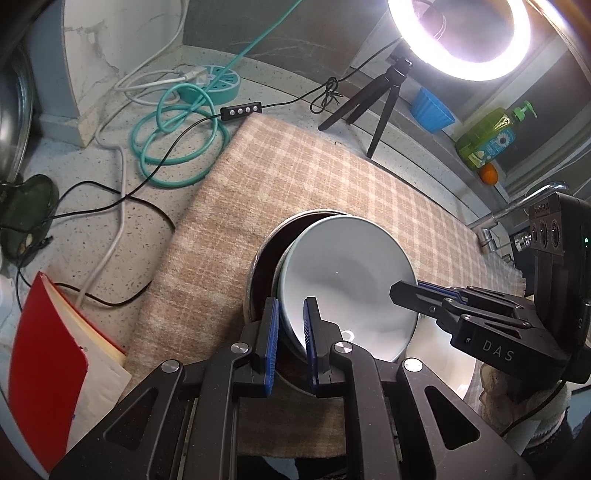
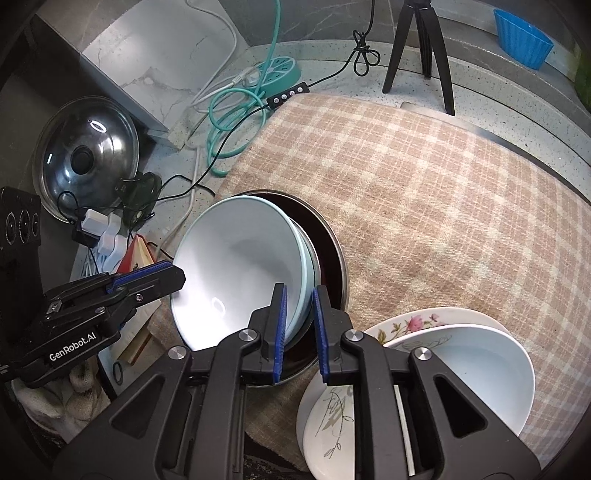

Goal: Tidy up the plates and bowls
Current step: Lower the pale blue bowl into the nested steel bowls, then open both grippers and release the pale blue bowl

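Pale blue bowls point(image 1: 347, 280) point(image 2: 240, 266) sit stacked and tilted inside a dark metal bowl point(image 1: 258, 266) point(image 2: 328, 243) on the checked cloth. My left gripper point(image 1: 291, 325) straddles the blue bowls' left rim, one finger inside and one outside, jaws narrowly apart around it. My right gripper point(image 2: 299, 317) straddles the opposite rim the same way. Each gripper shows in the other's view: the right one point(image 1: 406, 291), the left one point(image 2: 173, 273). White floral plates and a white bowl point(image 2: 461, 369) are stacked at the lower right.
The checked cloth point(image 2: 443, 184) covers the counter. Teal cable coils point(image 1: 177, 140), a power strip point(image 1: 218, 81), a ring light on a tripod point(image 1: 380, 96), a red book point(image 1: 48, 350), a glass lid point(image 2: 85, 155), a blue cup point(image 2: 524, 33) and a soap bottle point(image 1: 487, 136) surround it.
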A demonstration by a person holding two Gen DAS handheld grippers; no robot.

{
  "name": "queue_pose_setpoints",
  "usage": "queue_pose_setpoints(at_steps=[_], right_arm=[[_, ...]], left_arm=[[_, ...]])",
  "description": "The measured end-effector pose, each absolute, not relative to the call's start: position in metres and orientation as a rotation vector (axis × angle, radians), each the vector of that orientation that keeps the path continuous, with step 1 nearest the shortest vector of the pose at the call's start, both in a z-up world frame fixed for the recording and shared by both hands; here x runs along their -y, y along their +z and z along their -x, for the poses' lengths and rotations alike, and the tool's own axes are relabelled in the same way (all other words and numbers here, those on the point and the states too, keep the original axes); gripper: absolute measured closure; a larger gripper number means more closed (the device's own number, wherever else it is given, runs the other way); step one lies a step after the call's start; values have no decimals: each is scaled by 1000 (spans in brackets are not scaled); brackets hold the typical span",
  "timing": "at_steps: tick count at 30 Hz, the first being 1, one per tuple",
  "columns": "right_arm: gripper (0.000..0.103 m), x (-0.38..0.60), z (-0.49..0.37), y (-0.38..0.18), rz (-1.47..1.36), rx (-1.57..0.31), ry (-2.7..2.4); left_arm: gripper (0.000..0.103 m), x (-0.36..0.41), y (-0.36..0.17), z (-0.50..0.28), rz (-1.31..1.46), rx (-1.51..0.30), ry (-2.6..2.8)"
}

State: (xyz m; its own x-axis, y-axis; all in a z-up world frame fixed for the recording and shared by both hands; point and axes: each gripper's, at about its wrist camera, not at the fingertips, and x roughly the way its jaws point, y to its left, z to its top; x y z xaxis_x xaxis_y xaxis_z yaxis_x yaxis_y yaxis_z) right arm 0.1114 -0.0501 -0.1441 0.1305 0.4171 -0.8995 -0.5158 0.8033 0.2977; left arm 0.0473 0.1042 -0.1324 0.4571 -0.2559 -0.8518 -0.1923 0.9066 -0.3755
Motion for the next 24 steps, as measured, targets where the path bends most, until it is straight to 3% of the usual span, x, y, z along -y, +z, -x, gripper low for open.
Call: queue_pose_setpoints(at_steps=[2,6,16,20,24], right_arm=[[86,51,-112,-144,90,-1268,677],[62,60,-113,-139,53,-1250,674],[62,92,-122,-133,-67,-1237,633],[49,103,-126,-139,-102,-1252,620],[44,111,-128,-142,-115,-1248,600]], left_arm=[[91,-106,-132,-47,463,-1097,-37],[91,-110,-129,-45,470,-1081,-39],[91,-131,-130,-41,489,-1065,11],[73,-135,-136,-43,504,-1079,0],[72,-138,-140,-42,499,-1084,8]])
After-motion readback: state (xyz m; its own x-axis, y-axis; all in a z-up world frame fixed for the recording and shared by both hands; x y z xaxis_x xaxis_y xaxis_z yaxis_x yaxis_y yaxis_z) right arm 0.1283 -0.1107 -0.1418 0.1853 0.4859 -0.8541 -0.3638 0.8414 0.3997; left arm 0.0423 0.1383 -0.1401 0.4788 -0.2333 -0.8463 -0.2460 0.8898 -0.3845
